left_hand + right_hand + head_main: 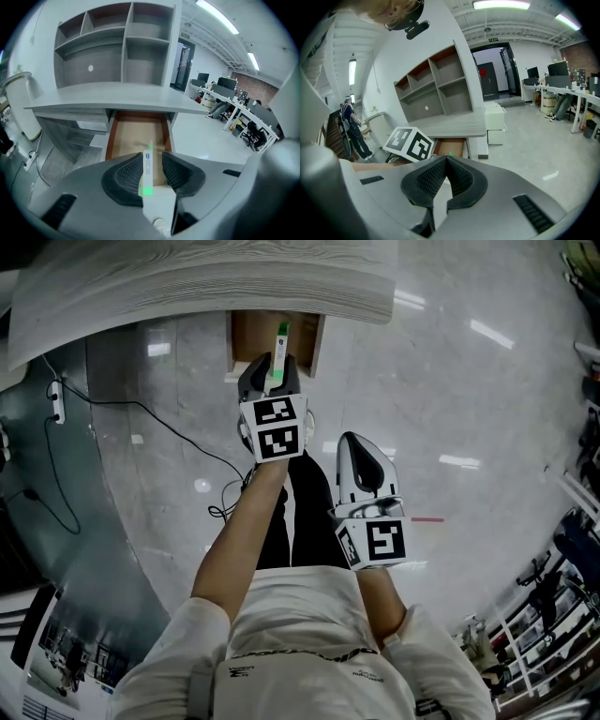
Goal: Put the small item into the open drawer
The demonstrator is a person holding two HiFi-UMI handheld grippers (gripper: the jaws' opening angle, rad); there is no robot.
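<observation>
The small item [279, 357] is a slim white stick with a green end. It lies between the jaws of my left gripper [272, 367], pointing out over the open drawer [246, 334] under the grey desk top [206, 277]. In the left gripper view the item [146, 168] leans on the left pad, with a gap to the right pad. The left gripper [153, 157] is open, just before the brown-lined drawer [136, 133]. My right gripper [356, 442] hangs lower right, shut and empty; its pads meet in the right gripper view [446, 159].
A shelf unit [112, 42] rises above the desk. A power strip [56, 399] and cables [141, 409] lie on the floor at left. A white cabinet [494, 123] stands right of the desk. A person [351, 126] stands far left; office desks [234, 101] stand at the back right.
</observation>
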